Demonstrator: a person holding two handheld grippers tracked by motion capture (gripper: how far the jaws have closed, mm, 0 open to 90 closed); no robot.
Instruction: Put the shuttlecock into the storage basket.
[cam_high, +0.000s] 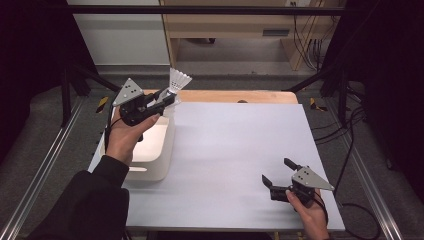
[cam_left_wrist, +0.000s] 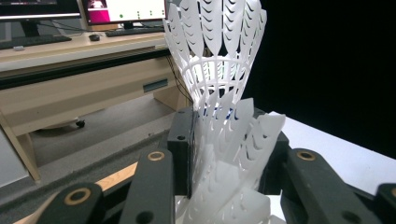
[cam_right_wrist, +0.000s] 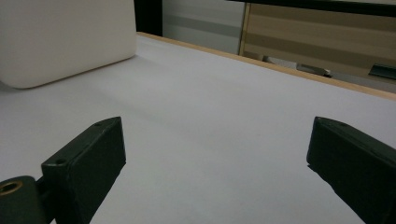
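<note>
left fingers (cam_left_wrist: 180, 140) – shuttlecock stack (cam_left_wrist: 219, 116) between

High view: above near edge of tabletop (cam_high: 235, 150), looking forward-down. Left claw view: close, over bin (cam_high: 157, 165), facing desk. Right claw view: low, near tabletop (cam_right_wrist: 210, 107); shares bin (cam_right_wrist: 60, 37).

Left gripper (cam_high: 167, 99) raised, jaws clamped; right gripper (cam_high: 276, 172) low, jaws wide apart, hand (cam_high: 310, 212) gripping behind
</note>
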